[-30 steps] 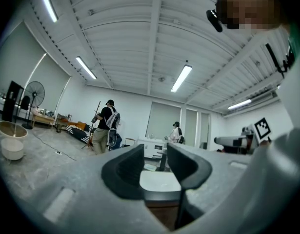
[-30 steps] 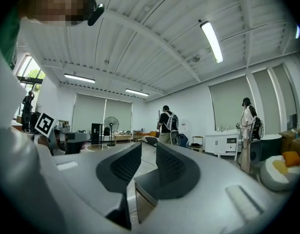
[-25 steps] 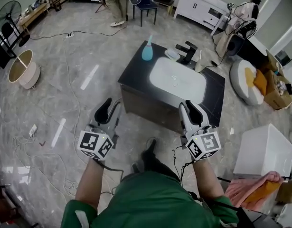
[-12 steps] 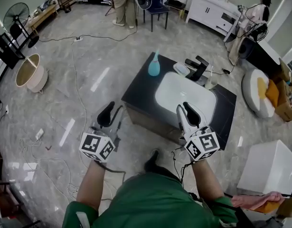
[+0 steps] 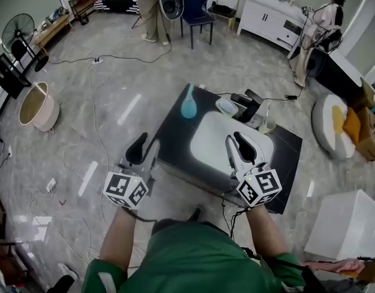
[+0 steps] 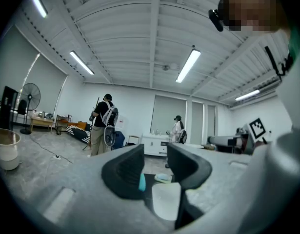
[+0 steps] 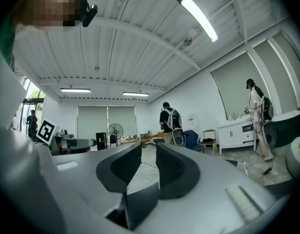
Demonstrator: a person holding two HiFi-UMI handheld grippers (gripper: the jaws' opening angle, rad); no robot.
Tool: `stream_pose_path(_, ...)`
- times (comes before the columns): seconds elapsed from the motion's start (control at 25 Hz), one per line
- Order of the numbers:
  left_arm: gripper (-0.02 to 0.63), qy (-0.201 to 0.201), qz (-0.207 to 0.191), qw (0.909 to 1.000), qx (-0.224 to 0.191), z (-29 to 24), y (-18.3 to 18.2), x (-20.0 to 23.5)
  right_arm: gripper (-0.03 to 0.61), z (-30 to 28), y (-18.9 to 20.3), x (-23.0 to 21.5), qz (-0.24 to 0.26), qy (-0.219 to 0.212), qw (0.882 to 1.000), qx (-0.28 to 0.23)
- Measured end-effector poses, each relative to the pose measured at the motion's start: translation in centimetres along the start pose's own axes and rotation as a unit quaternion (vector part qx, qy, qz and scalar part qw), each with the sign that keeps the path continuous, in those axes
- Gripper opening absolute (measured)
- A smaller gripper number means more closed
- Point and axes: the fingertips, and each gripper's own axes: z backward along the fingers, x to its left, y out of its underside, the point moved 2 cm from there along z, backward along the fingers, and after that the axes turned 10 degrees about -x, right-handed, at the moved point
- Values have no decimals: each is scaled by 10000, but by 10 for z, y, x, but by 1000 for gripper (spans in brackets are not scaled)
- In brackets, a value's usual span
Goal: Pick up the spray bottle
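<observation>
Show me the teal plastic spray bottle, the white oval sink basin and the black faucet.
teal plastic spray bottle (image 5: 188, 107), head view, rounded body.
white oval sink basin (image 5: 208, 142), head view, bare inside.
black faucet (image 5: 249, 107), head view, middle.

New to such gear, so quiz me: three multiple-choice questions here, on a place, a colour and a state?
1. Where is the spray bottle? A in the sink; B on the black counter's far left corner; C on the floor.
2. Its colour? A red; B yellow; C turquoise.
3. What do the left gripper and right gripper hold? A nothing; B the spray bottle; C a cloth.
Answers: B, the head view shows it on that corner; C, it is plainly blue-green; A, both pairs of jaws stand apart with nothing between.
</observation>
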Motion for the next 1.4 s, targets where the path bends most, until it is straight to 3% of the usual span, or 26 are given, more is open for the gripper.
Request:
stream_pose_path(0.36,147,319,35,9992,251,-69,28,38,78,-40,9,-45,-69,340,9994,66)
stream_pose_path(0.64,149,1094,111,9915,693,-146,70,92,78,-93,15,-80,74,963,9953,88)
stream_pose_path(0.92,175,2137,23,9691,1230,-212,122,134,78,-138,28,-99,211,1632,9861,225)
stream_pose_path(1.2,202,3215,-473,9291,1763,-253,182,147,78,-161,39,-111,261,2244,9735,364)
stream_pose_path(1.28,209,3379,-648,9203,1864,-264,201,149,78,-162,44,-116,244,2413,9693,409)
stream_pose_path(1.4,219,3411,-749,9168,1937,-280,224,151,78,-163,54,-123,180,2590,9646,471)
